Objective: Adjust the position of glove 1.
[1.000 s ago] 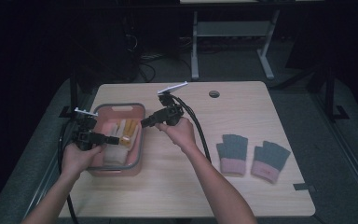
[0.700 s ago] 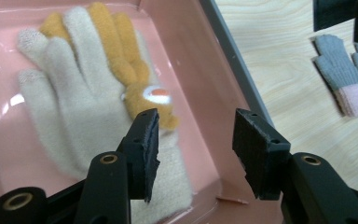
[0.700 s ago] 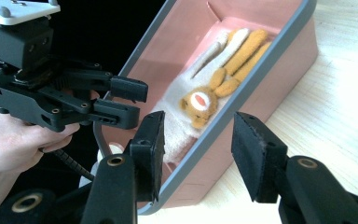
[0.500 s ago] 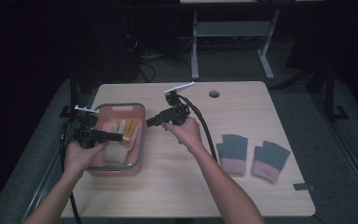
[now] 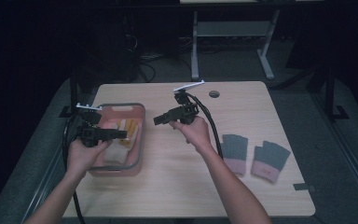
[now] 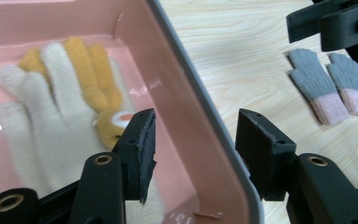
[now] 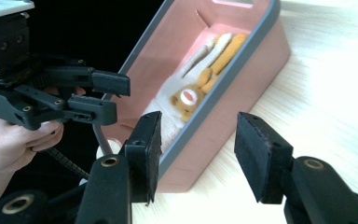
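My left gripper (image 5: 119, 134) half open and empty over the pink basket (image 5: 142, 135), cream-and-orange gloves (image 6: 51, 107) below-left of its jaws, which have just been opening, my right gripper (image 5: 158, 120) likewise, just right of the basket

The high view looks forward and down from above the person's side, far enough off to take in the whole surface (image 5: 177, 182), the pink bin (image 5: 141, 135) at the left and the grey gloves (image 5: 254, 154) at the right. The left gripper view sits close and low, looking along its own fingers (image 6: 140, 149) across the bin's rim (image 6: 191, 98) toward the grey gloves (image 6: 328, 88). The right gripper view faces the opposite way, close over the surface (image 7: 326, 70), toward the bin (image 7: 242, 70). All three views share the bin and the pale gloves (image 7: 191, 93) inside it.
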A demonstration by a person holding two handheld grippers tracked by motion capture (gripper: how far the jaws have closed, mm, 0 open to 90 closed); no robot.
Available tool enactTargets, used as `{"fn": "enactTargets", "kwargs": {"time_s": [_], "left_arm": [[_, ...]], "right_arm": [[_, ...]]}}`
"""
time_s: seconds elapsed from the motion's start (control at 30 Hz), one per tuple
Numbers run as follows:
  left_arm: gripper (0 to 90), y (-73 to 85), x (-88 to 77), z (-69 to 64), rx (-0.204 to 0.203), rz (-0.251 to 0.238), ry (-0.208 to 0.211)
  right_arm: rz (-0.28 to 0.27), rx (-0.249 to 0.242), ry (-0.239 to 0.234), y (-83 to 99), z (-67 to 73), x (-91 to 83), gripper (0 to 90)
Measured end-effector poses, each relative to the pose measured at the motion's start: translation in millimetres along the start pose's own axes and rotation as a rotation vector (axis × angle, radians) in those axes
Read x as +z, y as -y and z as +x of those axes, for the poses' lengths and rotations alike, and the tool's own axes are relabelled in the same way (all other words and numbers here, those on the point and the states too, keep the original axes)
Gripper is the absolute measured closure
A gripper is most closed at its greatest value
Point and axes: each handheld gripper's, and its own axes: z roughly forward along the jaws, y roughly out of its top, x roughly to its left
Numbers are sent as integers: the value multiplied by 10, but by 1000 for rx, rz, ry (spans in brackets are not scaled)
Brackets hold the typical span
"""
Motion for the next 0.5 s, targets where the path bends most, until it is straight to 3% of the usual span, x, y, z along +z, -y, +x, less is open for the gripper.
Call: {"fn": "enactTargets", "kwargs": {"time_s": [0.5], "left_arm": [[454, -66, 96, -276, 59, 14, 35]], "right_arm": [[-19, 3, 18, 85, -86, -222, 474]]}}
